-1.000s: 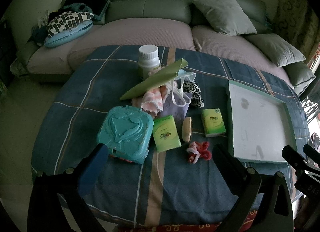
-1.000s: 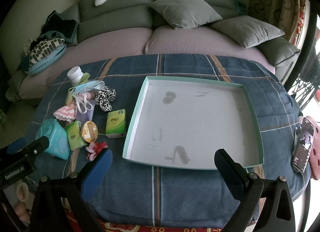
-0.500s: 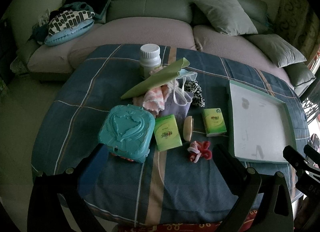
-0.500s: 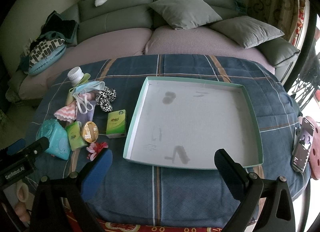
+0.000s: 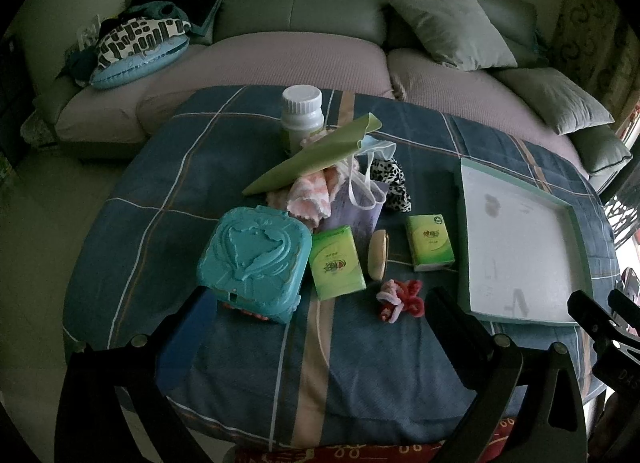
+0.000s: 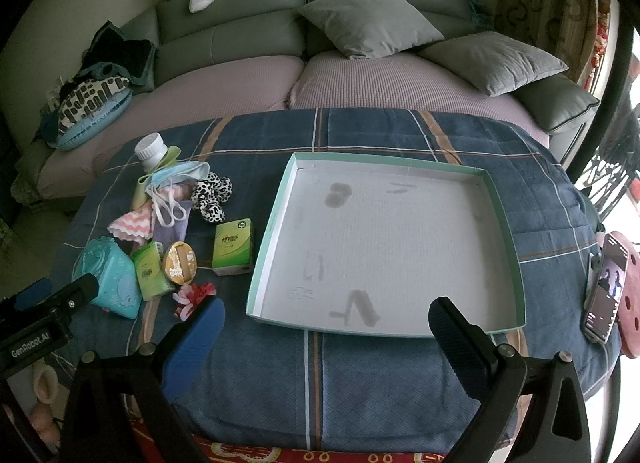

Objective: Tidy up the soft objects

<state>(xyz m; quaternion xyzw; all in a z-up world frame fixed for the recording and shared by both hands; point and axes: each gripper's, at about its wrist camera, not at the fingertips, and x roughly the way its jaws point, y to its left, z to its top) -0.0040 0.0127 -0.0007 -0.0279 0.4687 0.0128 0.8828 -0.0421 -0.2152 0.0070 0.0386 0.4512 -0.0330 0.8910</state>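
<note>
Reading "GenRobot.AI" on left hand-held gripper (image 6: 48, 305); tissue pack (image 6: 233, 248) print illegible.

Soft clutter (image 5: 344, 191) beside tray (image 5: 464, 191)

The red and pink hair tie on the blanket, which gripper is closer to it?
Left. The left gripper hangs open right over the hair tie; the right gripper is beside it, facing the tray.
</note>
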